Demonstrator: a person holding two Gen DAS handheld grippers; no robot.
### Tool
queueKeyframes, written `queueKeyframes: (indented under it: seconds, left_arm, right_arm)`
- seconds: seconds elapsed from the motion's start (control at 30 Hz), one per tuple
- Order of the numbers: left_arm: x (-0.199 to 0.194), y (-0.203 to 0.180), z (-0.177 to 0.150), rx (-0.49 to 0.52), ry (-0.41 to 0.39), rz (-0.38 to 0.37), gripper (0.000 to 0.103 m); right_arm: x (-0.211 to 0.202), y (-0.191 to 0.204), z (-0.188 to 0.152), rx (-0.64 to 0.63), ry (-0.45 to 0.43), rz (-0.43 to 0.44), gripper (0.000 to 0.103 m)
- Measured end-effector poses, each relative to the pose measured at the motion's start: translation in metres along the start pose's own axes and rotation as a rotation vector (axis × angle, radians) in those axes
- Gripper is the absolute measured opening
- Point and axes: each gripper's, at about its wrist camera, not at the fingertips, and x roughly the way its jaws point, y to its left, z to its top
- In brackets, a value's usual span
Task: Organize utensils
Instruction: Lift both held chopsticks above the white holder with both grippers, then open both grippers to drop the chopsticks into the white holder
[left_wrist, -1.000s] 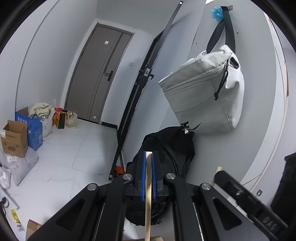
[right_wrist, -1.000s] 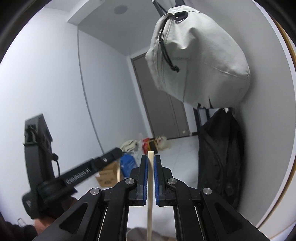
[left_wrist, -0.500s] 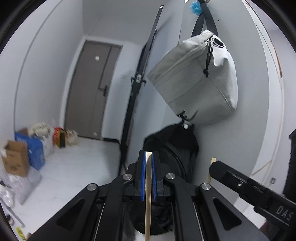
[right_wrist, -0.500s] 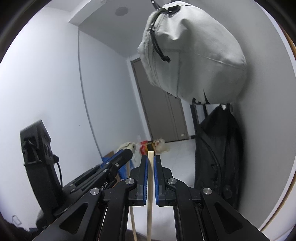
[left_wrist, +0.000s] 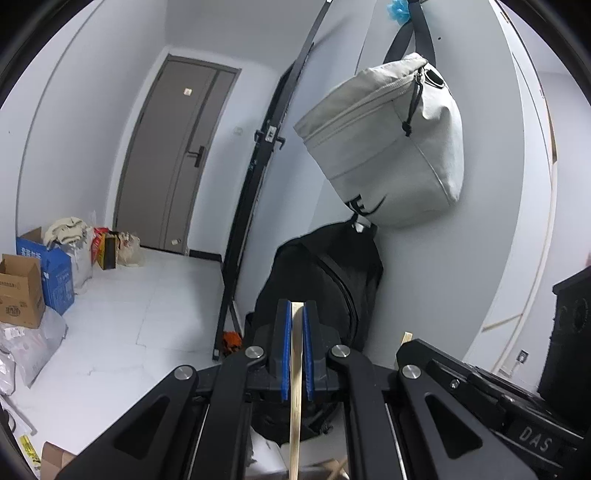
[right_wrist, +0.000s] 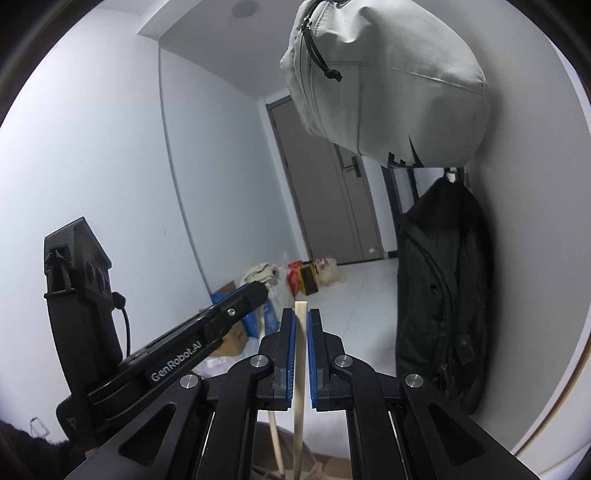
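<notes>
Chopsticks (left_wrist: 296, 369) (right_wrist: 300, 354) — upright, one clamped in each gripper (left_wrist: 296, 317) (right_wrist: 301, 321).

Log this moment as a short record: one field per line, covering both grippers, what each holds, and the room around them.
left gripper: shut on a wooden stick, stick upright between the blue pads
right gripper: shut on a second wooden stick, also upright
grippers relative: side by side, each visible in the other's view
grey bag: hanging on the wall
black backpack: hanging below the grey bag
door: closed, far end of room
cardboard boxes: on floor at left
</notes>
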Motion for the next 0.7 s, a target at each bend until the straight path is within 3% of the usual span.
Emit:
queueKeyframes:
  seconds: [0.27,0.53,0.57,0.63,0.7]
  left_arm:
    - [-0.004,-0.006,-0.004,0.005,0.083,-0.084,0.002]
    - [-0.002,0.001,-0.009,-0.055,0.242,-0.186,0.006]
    - [-0.004,0.004,-0.008,-0.072,0.258,-0.182,0.008]
    - [-0.007,0.006,-0.007,-0.091,0.279,-0.186,0.027]
    - [-0.018,0.005,-0.004,-0.087,0.269,-0.168,0.038]
  right_arm:
    - [-0.005,-0.008,-0.012,0.024,0.058,0.008,0.005]
    - [-0.019,-0.010,-0.023,0.061,0.110,0.044,0.009]
    - [-0.024,-0.010,-0.024,0.074,0.108,0.042,0.011]
    - [-0.037,-0.014,-0.025,0.104,0.092,0.028,0.028]
    - [-0.051,-0.018,-0.027,0.139,0.076,0.028,0.044]
